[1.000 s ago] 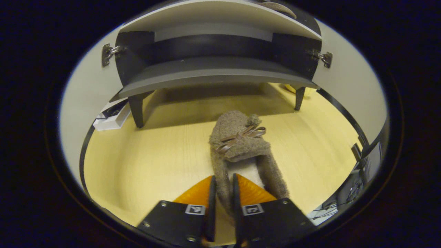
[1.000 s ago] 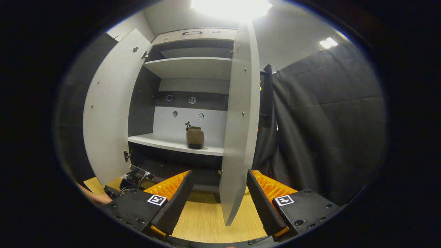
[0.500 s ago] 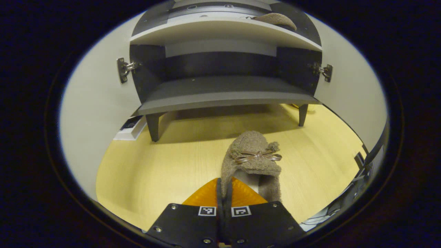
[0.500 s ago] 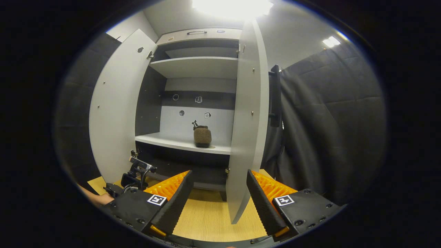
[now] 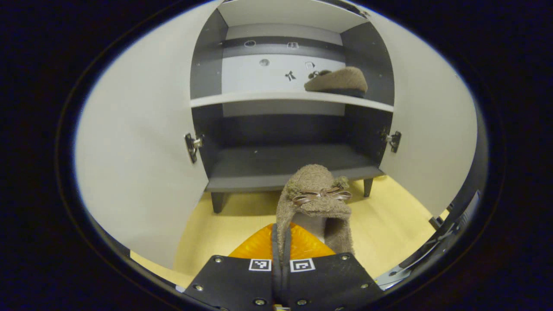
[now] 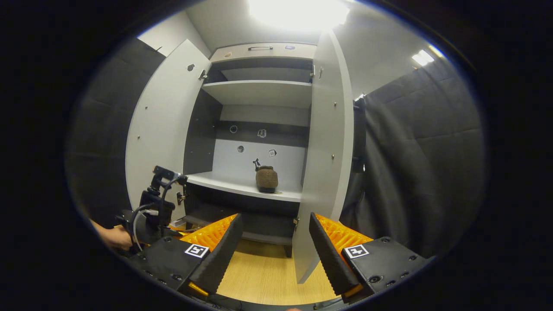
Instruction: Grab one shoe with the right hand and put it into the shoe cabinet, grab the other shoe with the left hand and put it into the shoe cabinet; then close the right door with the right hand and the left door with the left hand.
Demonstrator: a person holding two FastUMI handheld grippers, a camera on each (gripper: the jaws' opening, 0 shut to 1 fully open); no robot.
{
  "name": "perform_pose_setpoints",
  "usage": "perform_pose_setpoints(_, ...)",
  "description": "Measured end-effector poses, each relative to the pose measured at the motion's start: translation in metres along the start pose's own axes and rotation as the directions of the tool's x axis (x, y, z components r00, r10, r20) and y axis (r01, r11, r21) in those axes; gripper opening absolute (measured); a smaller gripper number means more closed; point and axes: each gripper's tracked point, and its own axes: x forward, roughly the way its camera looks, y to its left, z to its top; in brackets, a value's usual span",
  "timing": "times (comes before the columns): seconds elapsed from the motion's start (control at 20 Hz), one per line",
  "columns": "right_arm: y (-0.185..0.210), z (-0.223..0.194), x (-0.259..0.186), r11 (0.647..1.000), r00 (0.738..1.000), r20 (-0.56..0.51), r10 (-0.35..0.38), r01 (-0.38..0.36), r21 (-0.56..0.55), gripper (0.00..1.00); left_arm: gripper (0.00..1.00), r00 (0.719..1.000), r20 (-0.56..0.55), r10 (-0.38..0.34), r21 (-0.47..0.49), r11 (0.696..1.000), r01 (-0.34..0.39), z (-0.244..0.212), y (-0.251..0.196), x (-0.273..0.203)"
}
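In the left gripper view, the left gripper (image 5: 281, 255) is clamped narrow on the heel rim of a fuzzy brown shoe (image 5: 317, 203), both fingers pressing the side wall between them. The shoe hangs in front of the shoe cabinet (image 5: 293, 172), toe pointing toward it, a thin brown bow across its top. Each finger carries a small square black-and-white marker; no words can be read on them.

In the right gripper view, the right gripper (image 6: 274, 250) stands wide apart with nothing between its fingers, held before the cabinet's right door (image 6: 326, 164), whose lower edge sits between the fingers in the picture. Left of it and lower than the cabinet's middle shelf, a hand (image 6: 113, 236) holds the other gripper.

The wooden floor (image 5: 389, 224) runs under the cabinet, which stands on short dark legs. Both doors are swung open; the left door (image 5: 142, 164) fills the space left of the opening. The bottom shelf (image 5: 268, 166) is bare and dark. On the middle shelf (image 5: 259, 98), toward the cabinet's right side, lies the second shoe (image 5: 339, 81). Small marks dot the cabinet's back panel (image 5: 268, 69) behind it, too small to read.
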Motion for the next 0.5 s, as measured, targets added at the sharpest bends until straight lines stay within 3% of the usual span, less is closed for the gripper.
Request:
perform_pose_setpoints(0.05,0.001,0.002,-0.001,1.000,1.000,0.007,0.003,-0.003,0.002,0.98,0.08,1.000,0.025,-0.002,-0.007,1.000,0.002,0.013,0.001,-0.006)
perform_pose_setpoints(0.1,0.001,0.003,-0.001,1.000,1.000,0.011,0.003,-0.003,0.006,0.98,0.01,0.999,0.053,-0.002,-0.013,1.000,0.002,0.027,0.002,-0.011)
perform_pose_setpoints(0.25,-0.003,0.004,-0.001,1.000,1.000,0.013,-0.008,0.008,0.022,0.98,0.01,0.989,0.146,-0.005,-0.039,0.999,0.011,0.054,0.004,-0.021)
perform_pose_setpoints(0.5,-0.008,0.007,0.000,1.000,0.999,0.022,-0.029,0.029,0.000,0.98,0.01,0.957,0.289,-0.002,-0.066,0.998,0.022,0.147,0.012,-0.029)
